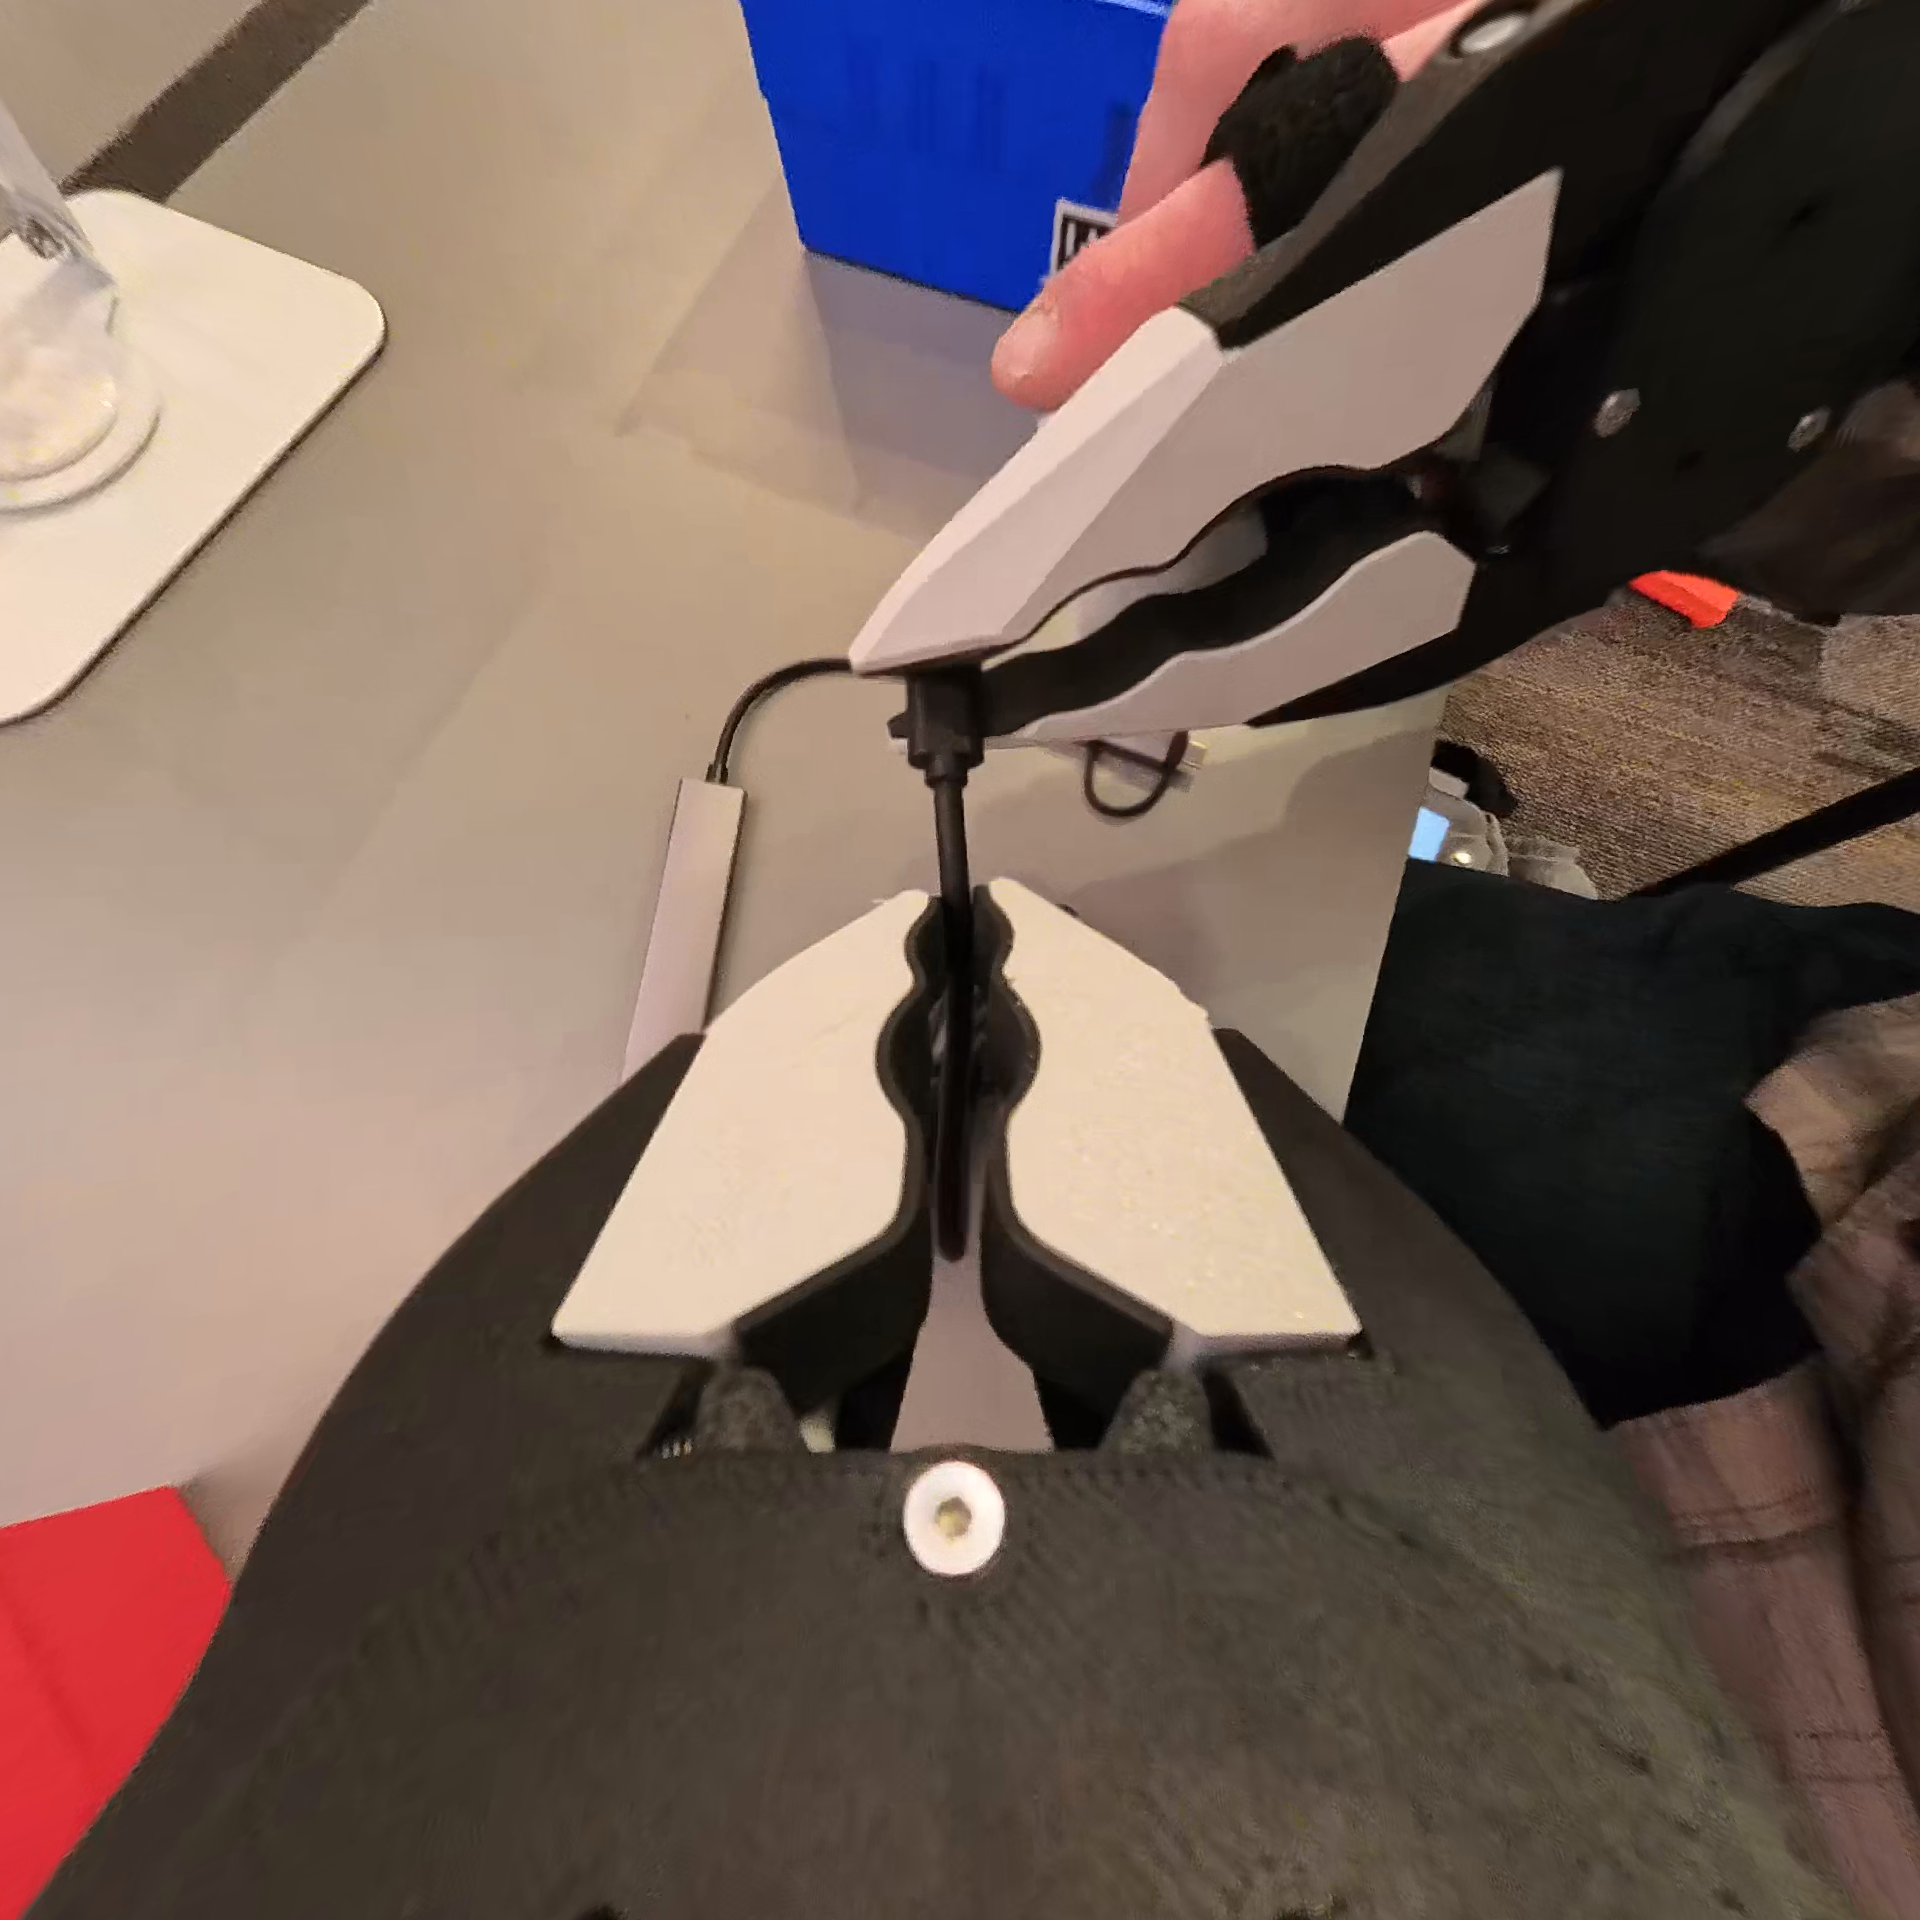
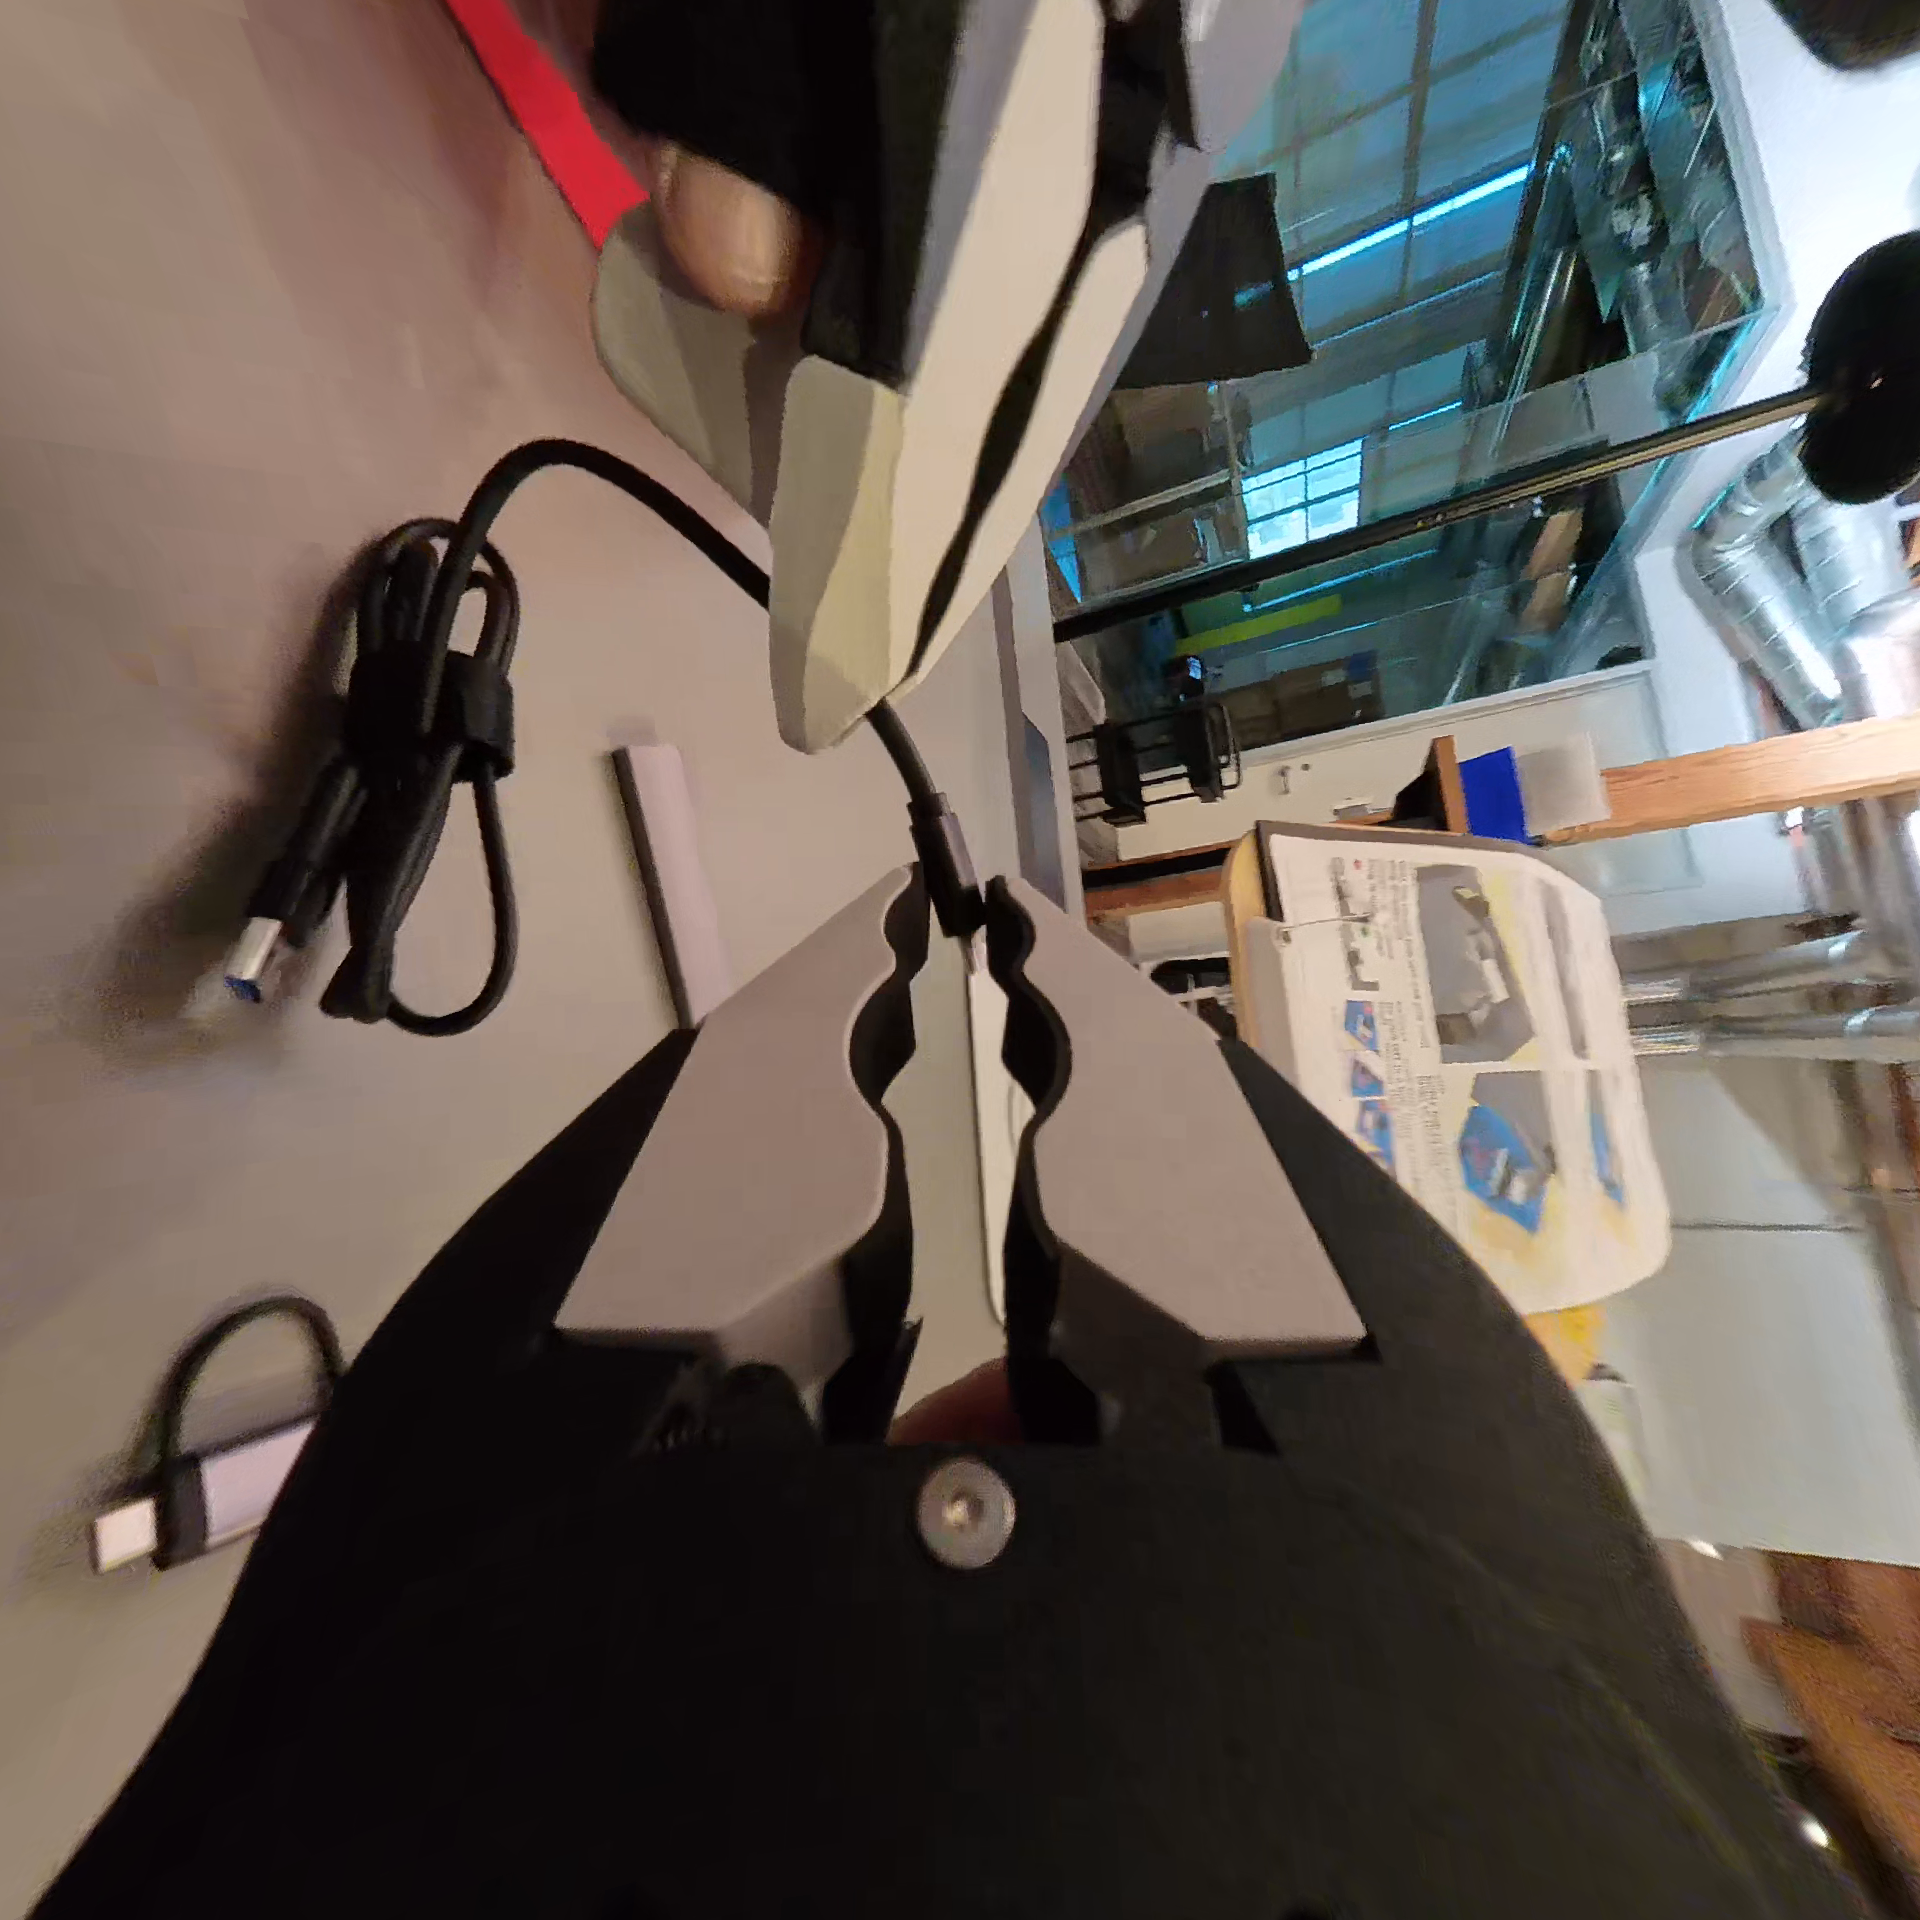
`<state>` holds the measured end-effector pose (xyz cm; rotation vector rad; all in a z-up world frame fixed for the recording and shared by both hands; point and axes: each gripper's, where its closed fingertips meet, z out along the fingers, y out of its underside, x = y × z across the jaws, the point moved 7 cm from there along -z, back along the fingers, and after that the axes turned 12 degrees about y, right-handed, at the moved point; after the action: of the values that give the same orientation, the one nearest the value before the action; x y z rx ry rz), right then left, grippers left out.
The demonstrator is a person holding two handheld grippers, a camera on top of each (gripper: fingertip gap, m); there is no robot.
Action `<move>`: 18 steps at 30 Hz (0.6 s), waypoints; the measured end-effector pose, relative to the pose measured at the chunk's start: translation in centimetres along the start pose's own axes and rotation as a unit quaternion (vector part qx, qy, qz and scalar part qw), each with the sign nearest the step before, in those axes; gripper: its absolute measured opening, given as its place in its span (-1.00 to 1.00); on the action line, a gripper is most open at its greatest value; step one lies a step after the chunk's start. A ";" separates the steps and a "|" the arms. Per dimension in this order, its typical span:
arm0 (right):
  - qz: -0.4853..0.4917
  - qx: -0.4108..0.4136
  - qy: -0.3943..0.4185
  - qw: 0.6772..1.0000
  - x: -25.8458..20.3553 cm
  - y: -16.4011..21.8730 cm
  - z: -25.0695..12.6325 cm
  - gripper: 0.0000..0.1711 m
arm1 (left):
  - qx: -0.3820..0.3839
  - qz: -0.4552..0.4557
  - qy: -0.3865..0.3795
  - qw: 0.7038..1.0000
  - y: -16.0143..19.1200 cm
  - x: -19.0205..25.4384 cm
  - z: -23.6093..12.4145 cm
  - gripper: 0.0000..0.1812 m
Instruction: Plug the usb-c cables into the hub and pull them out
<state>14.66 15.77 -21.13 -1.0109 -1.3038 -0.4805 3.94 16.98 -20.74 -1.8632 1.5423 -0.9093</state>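
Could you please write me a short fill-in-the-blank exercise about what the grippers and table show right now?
1. The left gripper is shut on a ___ cable.
2. The right gripper is ___ on that cable's plug.
3. The silver hub lies flat on the grey ___, with the plug held above it.
4. The bin beyond the hub is ___.

Missing words: black; shut; table; blue.
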 end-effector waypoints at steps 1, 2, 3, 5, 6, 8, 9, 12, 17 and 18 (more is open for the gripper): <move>0.017 0.003 0.000 1.000 0.2 0.1 -0.1 -0.92 | 0.010 0.005 -0.005 1.000 -0.1 -0.1 -0.1 -0.96; 0.027 0.004 0.001 1.000 0.2 0.2 -0.1 -0.93 | 0.023 0.008 -0.008 1.000 -0.2 -0.1 -0.2 -0.97; 0.036 0.006 0.003 0.999 0.3 0.3 -0.1 -0.93 | 0.038 0.013 -0.008 0.999 -0.4 -0.1 -0.3 -0.95; 0.053 0.011 0.003 0.999 0.3 0.3 0.0 -0.94 | 0.053 0.029 -0.017 0.998 -0.7 -0.2 -0.5 -0.90; 0.056 0.012 0.004 0.998 0.2 0.3 0.0 -0.95 | 0.057 0.042 -0.023 0.997 -0.9 -0.2 -0.5 -0.86; 0.065 0.019 0.010 0.998 0.2 0.0 0.1 -0.95 | 0.062 0.069 -0.037 0.995 -1.2 -0.2 -0.5 -0.81; 0.068 0.020 0.014 0.997 0.3 -0.1 0.1 -0.95 | 0.061 0.078 -0.041 0.994 -1.3 -0.2 -0.4 -0.78; 0.074 0.020 0.032 0.997 0.5 -0.3 0.4 -0.95 | 0.067 0.077 -0.036 0.994 -1.6 -0.3 -0.2 -0.74; 0.098 0.033 0.057 0.993 0.9 -0.5 0.3 -0.94 | 0.128 0.045 -0.005 0.991 -2.0 -0.5 -0.5 -0.75; 0.102 0.036 0.062 0.992 0.9 -0.5 0.3 -0.94 | 0.142 0.035 0.006 0.989 -2.1 -0.5 -0.5 -0.75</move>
<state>14.33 15.98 -20.12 -1.0261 -1.0875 -0.3330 4.73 17.83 -18.92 -1.5949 1.3937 -1.0480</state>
